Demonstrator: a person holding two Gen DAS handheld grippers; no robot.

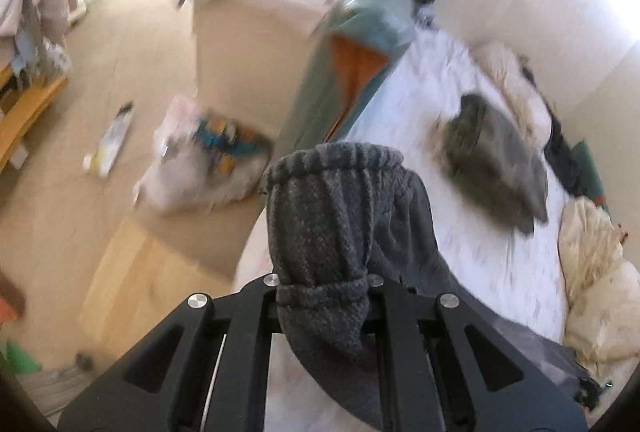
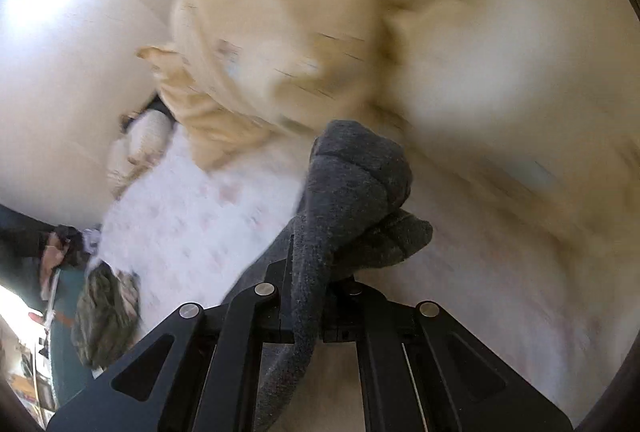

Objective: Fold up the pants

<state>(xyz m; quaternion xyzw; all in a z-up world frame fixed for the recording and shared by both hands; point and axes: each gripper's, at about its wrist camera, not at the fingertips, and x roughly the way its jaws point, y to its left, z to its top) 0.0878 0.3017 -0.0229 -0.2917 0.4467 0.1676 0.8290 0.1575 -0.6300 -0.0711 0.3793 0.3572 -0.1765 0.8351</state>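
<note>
White patterned bedsheet carries the work. Left gripper pinches the ribbed waistband of the dark grey fleece pants; right gripper pinches another bunched portion, raised above the bed's near edge. No fold is made yet.

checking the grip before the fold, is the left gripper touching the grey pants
Touching. The left wrist view shows the left gripper shut on a bunched band of the grey pants, with the knit fabric pinched between its jaws and spilling out above and below them.
</note>
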